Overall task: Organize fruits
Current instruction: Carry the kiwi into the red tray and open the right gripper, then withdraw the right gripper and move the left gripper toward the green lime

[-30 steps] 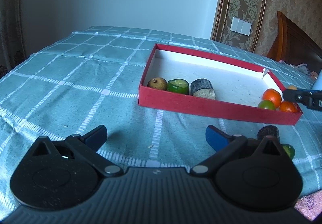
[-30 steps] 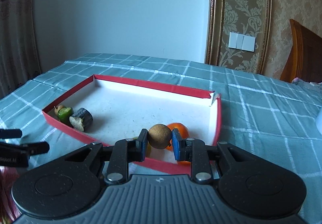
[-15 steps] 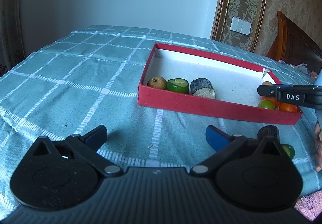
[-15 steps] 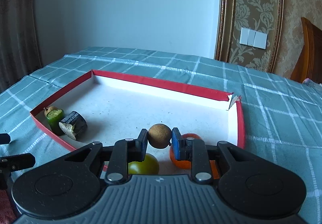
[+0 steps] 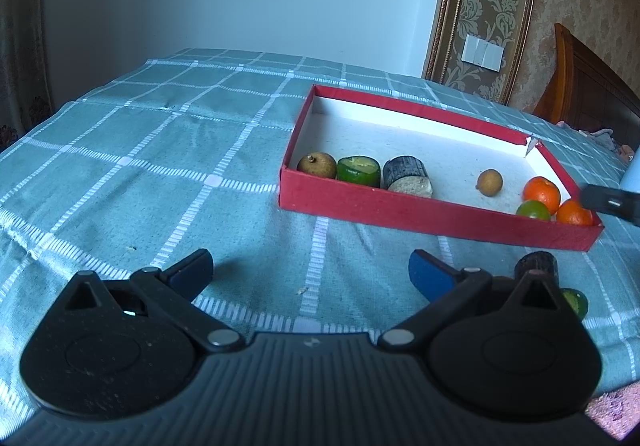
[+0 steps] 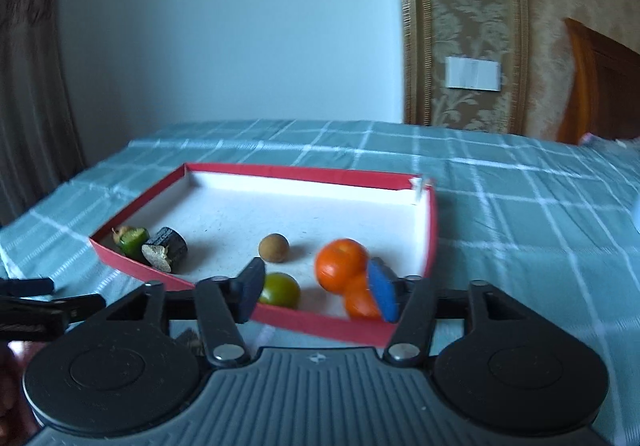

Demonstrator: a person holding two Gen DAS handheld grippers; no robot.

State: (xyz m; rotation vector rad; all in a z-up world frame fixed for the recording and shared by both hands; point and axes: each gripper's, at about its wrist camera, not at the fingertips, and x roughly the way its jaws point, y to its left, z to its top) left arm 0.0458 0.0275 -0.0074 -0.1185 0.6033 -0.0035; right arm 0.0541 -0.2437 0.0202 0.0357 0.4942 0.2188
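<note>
The right gripper [image 6: 318, 292] gapes wide and empty over the red tray's [image 6: 320, 324] near wall; the brown longan [image 6: 273, 248] sits at 11 o'clock from it. The left gripper [image 5: 310, 272] hovers wide over the tablecloth [image 5: 160, 165], tray at 1 o'clock.

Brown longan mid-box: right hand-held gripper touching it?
Apart. Right wrist view: the right hand-held gripper is open, and white box floor shows between it and the brown longan.
</note>
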